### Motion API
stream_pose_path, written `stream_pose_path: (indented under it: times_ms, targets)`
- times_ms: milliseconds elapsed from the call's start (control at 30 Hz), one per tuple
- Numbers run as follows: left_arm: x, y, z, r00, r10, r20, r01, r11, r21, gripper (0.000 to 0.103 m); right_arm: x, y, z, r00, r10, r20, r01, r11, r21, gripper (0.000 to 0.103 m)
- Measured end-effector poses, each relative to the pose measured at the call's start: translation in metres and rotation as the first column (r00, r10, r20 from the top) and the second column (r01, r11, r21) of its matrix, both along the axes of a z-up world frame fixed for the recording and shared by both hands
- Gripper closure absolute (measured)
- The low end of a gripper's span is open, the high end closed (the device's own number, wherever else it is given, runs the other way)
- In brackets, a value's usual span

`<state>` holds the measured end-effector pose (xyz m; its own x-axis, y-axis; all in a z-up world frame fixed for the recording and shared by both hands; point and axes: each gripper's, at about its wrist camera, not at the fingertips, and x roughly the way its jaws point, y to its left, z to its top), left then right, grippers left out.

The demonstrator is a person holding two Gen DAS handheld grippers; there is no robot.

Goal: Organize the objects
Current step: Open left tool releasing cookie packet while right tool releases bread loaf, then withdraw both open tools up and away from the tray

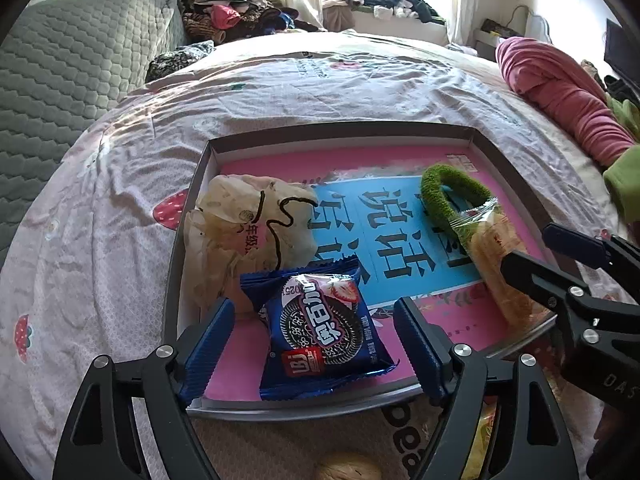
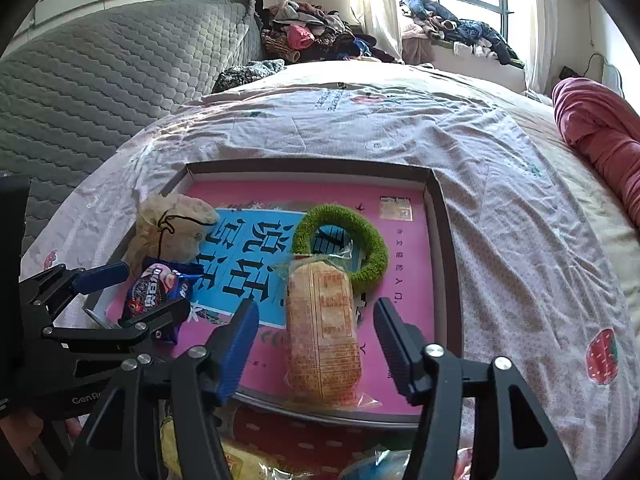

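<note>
A shallow grey box (image 1: 340, 130) (image 2: 440, 216) lies on the bed with a pink and blue book inside. On it lie a blue cookie packet (image 1: 320, 332) (image 2: 158, 292), a beige drawstring pouch (image 1: 248, 224) (image 2: 172, 224), a green fuzzy ring (image 1: 444, 196) (image 2: 344, 240) and a clear-wrapped orange snack pack (image 1: 496, 256) (image 2: 322, 332). My left gripper (image 1: 314, 344) (image 2: 132, 288) is open, jaws either side of the cookie packet. My right gripper (image 2: 316, 344) (image 1: 528, 248) is open, jaws either side of the snack pack.
The box sits on a pale strawberry-print bedsheet (image 1: 100, 240) (image 2: 540, 240). A grey quilted headboard (image 1: 60, 60) is at left, a pink blanket roll (image 1: 560, 92) (image 2: 600, 140) at right. Clothes are piled at the back (image 1: 240, 12). More packets lie below the grippers (image 2: 248, 460).
</note>
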<state>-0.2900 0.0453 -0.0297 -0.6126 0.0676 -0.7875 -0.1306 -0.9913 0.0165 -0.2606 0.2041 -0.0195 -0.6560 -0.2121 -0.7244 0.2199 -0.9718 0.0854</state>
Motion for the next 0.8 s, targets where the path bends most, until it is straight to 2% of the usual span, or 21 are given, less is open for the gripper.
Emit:
stream_pose_path:
  times_ms: [300, 500, 800]
  targets:
    - [0.008, -0.003, 0.007, 1.0, -0.005, 0.015, 0.004, 1.0, 0.02, 0.019, 0.012, 0.0, 0.021, 0.999, 0.005, -0.039, -0.005, 1.0, -0.009, 0.037]
    - [0.024, -0.005, 0.02, 1.0, -0.007, -0.008, 0.008, 0.999, 0.031, 0.001, 0.027, 0.004, 0.038, 0.998, -0.002, -0.058, 0.002, 1.0, -0.011, 0.034]
    - [0.062, 0.0, 0.034, 1.0, -0.026, 0.001, 0.026, 1.0, 0.012, 0.001, 0.064, 0.004, 0.057, 0.998, 0.008, -0.066, -0.007, 1.0, 0.006, 0.034]
